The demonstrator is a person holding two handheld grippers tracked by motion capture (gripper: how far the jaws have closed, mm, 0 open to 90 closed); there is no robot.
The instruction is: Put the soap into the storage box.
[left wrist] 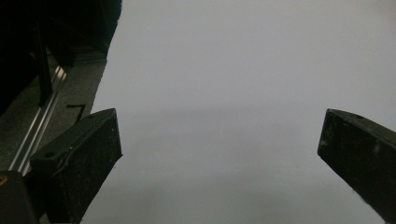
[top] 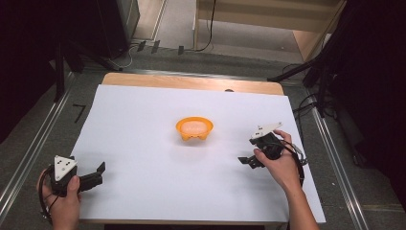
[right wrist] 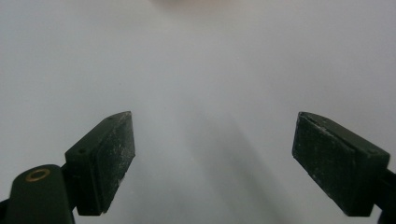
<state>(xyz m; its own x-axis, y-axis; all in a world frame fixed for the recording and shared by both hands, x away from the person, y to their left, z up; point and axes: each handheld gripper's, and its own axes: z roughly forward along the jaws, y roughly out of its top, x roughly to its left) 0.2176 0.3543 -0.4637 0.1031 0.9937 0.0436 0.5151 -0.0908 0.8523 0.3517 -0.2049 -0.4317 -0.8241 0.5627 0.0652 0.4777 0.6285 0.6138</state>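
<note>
Both tongs stand wide w/ nothing between them. Right gripper sits in the person's right hand, to the right of the orange bowl and a bit nearer the person, jaws aimed left across the white sheet, roughly toward the bowl. Clear gap of bare sheet between its tips & the bowl, no contact. In the right gripper view the two black jaws are spread far apart over plain white paper; a faint pale blur at the top edge, can't tell what it is.

Left gripper is held in the left hand, well apart from the bowl, down at the near-left corner of the sheet, jaws pointing right. Left gripper view: jaws apart, bare sheet between, dark floor & a metal rail off to one side.

Bowl sits upright near the sheet's middle, alone, w/ something pale inside; can't make out what.
</note>
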